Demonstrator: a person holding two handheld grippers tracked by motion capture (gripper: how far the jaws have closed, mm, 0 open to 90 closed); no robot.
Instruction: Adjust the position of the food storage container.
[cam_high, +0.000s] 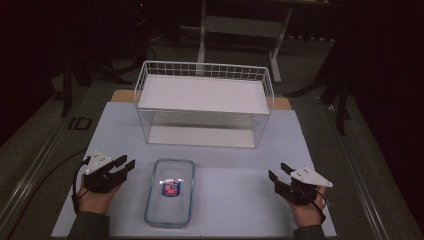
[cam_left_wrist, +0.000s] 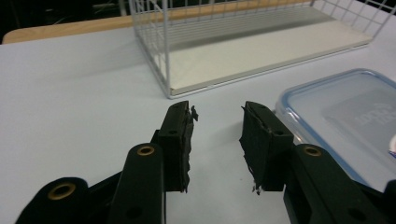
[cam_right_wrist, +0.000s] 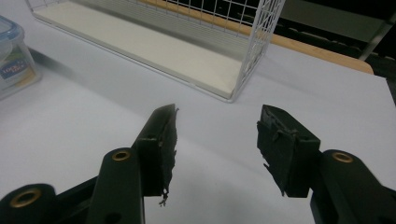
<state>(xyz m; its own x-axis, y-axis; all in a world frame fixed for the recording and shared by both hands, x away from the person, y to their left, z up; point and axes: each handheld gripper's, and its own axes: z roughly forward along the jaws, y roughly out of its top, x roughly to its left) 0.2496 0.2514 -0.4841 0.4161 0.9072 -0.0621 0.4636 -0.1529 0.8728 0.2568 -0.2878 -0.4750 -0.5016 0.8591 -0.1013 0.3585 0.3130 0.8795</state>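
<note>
Dim room, pale table; a lidded box lies flat between 2 grippers, short of a wire rack. Left gripper and right gripper rest apart-jawed, empty. No step appears begun; likely next, grasping the box. Lid label unreadable
</note>
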